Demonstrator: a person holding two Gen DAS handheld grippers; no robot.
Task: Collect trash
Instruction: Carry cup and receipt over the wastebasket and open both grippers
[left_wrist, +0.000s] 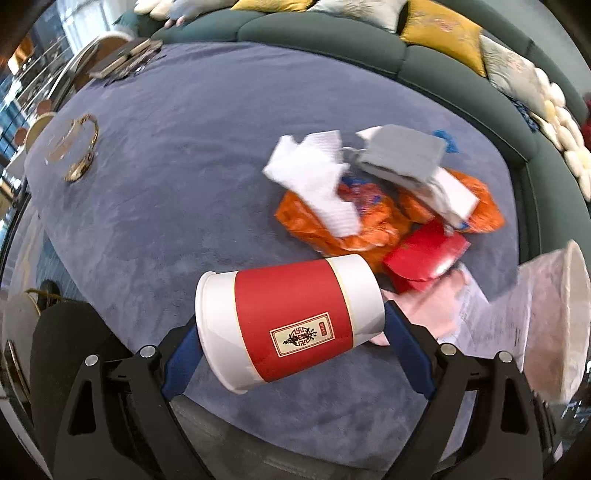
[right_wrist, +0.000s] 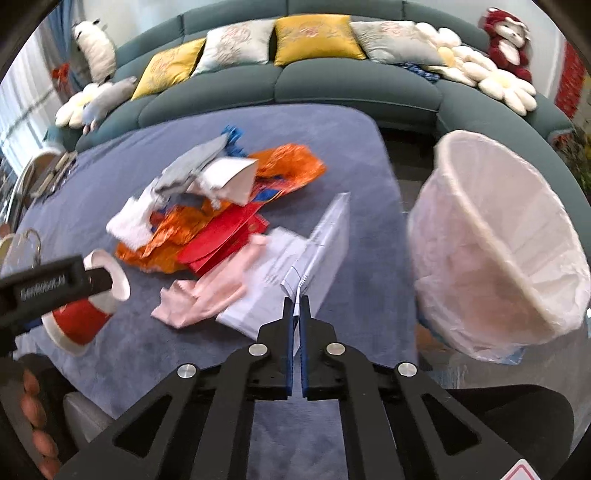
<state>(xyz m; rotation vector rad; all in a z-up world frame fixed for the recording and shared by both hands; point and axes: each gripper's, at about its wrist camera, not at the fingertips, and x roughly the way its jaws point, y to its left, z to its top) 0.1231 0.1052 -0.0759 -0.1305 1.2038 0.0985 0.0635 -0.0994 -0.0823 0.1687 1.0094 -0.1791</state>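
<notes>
My left gripper (left_wrist: 291, 325) is shut on a red and white paper cup (left_wrist: 291, 317), held on its side above the blue table; the cup also shows at the left of the right wrist view (right_wrist: 81, 317). My right gripper (right_wrist: 297, 306) is shut on the edge of a white printed paper sheet (right_wrist: 321, 243), lifting it. A trash pile lies mid-table: orange wrapper (right_wrist: 284, 166), red envelope (right_wrist: 221, 236), white tissue (right_wrist: 129, 221), grey cloth (left_wrist: 402, 151) and pink cloth (right_wrist: 214, 291). A white-lined waste bin (right_wrist: 498, 236) is tilted at the table's right edge.
A blue cloth covers the table (left_wrist: 184, 147). A green sofa (right_wrist: 332, 85) with cushions curves behind it. A gold-rimmed glass item (left_wrist: 79, 155) and dark flat objects (left_wrist: 125, 62) lie at the table's far left.
</notes>
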